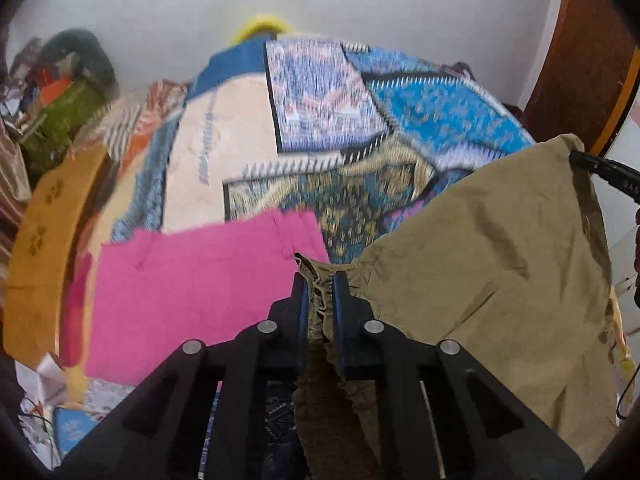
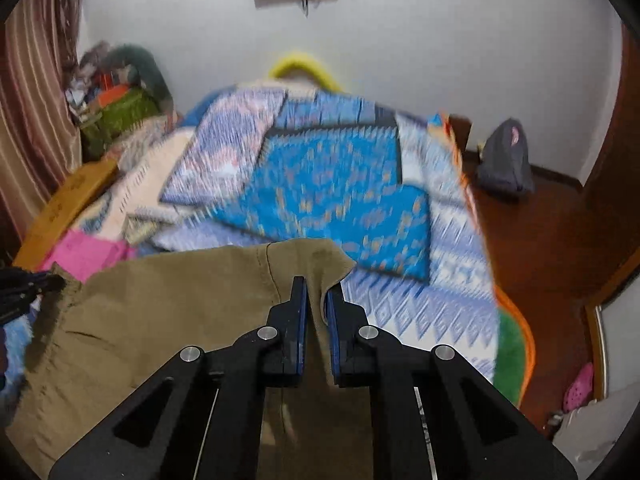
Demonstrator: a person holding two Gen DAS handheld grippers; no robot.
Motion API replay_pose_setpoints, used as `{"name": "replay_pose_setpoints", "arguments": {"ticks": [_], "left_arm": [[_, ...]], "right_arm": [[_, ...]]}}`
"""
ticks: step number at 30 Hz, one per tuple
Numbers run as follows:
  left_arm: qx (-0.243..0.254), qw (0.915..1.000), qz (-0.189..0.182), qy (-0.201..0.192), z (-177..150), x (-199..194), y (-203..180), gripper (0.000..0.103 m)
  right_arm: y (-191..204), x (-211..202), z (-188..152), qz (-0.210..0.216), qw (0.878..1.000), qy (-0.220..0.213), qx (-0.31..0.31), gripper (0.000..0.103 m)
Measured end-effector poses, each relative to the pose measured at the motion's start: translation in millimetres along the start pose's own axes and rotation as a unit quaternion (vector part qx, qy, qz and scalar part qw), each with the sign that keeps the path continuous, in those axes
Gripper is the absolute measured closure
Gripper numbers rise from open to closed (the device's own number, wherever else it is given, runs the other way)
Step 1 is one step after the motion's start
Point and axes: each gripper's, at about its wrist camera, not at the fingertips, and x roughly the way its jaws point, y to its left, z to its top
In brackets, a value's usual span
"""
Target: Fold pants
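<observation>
Khaki pants (image 1: 492, 264) hang in the air between my two grippers, above the bed. My left gripper (image 1: 320, 280) is shut on a bunched edge of the pants. My right gripper (image 2: 316, 290) is shut on another edge of the pants (image 2: 168, 312), near a corner that sticks up. In the left wrist view the right gripper's tip (image 1: 600, 168) shows at the far right, at the pants' upper corner. In the right wrist view the left gripper (image 2: 28, 284) shows at the far left edge.
A bed with a blue patterned quilt (image 2: 328, 184) lies ahead. A pink garment (image 1: 192, 292) lies on its near left side. An orange wooden bed frame (image 1: 40, 256) and a clutter pile (image 2: 116, 100) stand at left. A grey backpack (image 2: 506, 156) sits on the wooden floor at right.
</observation>
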Motion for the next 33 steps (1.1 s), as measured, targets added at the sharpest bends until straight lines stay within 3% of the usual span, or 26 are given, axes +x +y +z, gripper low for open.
{"name": "replay_pose_setpoints", "arguments": {"ticks": [6,10,13,17,23,33], "left_arm": [[0.004,0.9986,-0.007,-0.052,16.6,-58.9,-8.0,0.094],[0.027,0.9970,-0.004,-0.073,9.0,-95.3,-20.0,0.094],[0.045,0.9947,0.000,-0.092,-4.3,-125.6,-30.1,0.095],[0.034,0.9941,-0.032,-0.098,-24.2,-157.7,-36.0,0.095],[0.045,0.9920,-0.039,-0.111,-57.9,-195.8,-49.6,0.095],[0.068,0.9909,-0.038,-0.110,-118.7,-231.8,-58.1,0.096]], "right_arm": [[9.6,-57.2,11.2,0.000,0.999,-0.051,0.001,0.095],[15.9,-96.9,3.3,0.004,0.997,-0.077,-0.001,0.095],[20.3,-123.6,-6.9,0.010,0.996,-0.093,0.001,0.095],[26.4,-152.5,-25.7,0.026,0.994,-0.104,0.005,0.095],[34.1,-182.2,-63.4,0.026,0.993,-0.112,0.015,0.095],[35.5,-215.3,-113.6,0.016,0.994,-0.101,0.039,0.096]]}}
